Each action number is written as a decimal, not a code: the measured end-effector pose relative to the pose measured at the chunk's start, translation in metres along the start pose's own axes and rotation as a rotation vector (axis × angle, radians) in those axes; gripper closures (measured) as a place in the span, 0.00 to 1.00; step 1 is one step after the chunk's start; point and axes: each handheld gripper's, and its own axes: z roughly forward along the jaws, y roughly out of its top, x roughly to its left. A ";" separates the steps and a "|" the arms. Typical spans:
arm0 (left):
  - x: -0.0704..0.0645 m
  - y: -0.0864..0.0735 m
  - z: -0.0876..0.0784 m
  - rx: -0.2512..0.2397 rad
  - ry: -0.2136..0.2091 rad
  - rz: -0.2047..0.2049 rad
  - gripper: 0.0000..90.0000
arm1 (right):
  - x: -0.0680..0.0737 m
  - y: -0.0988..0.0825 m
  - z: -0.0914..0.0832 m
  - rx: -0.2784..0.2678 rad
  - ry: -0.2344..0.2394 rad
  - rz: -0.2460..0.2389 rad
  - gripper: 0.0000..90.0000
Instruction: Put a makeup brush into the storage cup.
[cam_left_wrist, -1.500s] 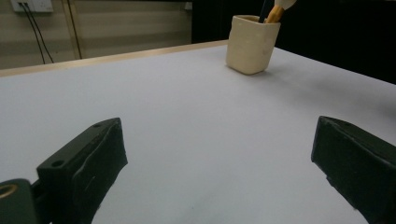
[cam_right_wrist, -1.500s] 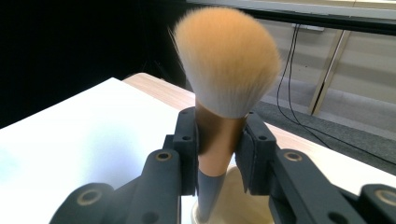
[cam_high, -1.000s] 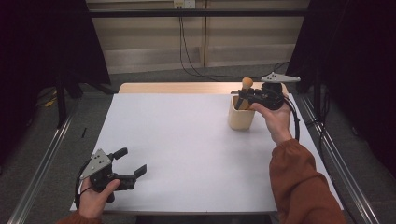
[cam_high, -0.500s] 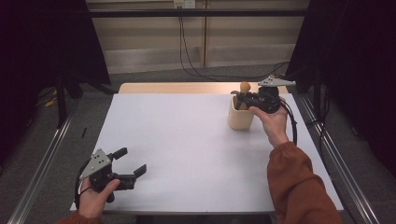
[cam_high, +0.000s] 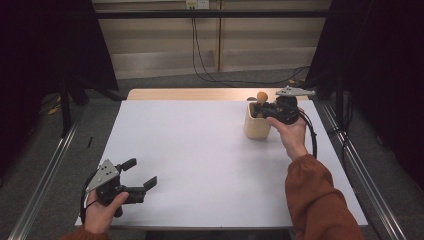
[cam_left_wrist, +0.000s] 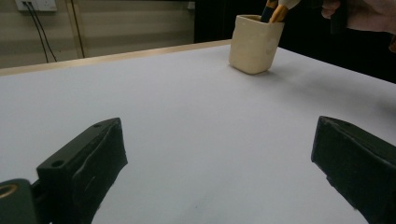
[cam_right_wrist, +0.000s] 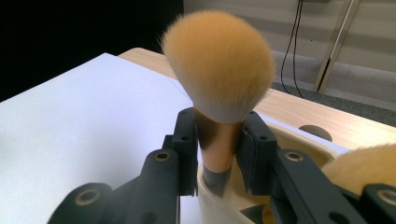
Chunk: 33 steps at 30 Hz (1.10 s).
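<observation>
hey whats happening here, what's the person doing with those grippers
A person holds a gripper in each hand at a white table. The right gripper has its jaws closed around the handle of a fluffy orange-bristled brush that stands in a cream cup at the far right of the table. A second brush sits in the same cup. The left gripper rests open near the front left corner, holding nothing.

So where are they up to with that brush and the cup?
Done: the right gripper has closed its jaws on a brush standing in the cream cup. In hand: the brush's lower end is in the cup, bristles up, so it is not out yet. A second brush sits beside it. Left: whatever comes next for the brush. The left gripper waits open near the table's front edge.
</observation>
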 end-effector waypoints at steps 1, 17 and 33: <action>0.000 0.000 0.000 0.000 0.000 0.000 0.03 | 0.000 -0.001 0.000 0.001 0.001 -0.002 0.79; 0.001 0.000 0.001 -0.006 0.003 -0.009 0.03 | 0.004 -0.006 -0.002 -0.033 0.007 0.015 0.45; 0.005 0.000 0.004 0.002 0.017 -0.018 0.03 | 0.011 -0.016 -0.019 -0.111 0.034 0.008 0.07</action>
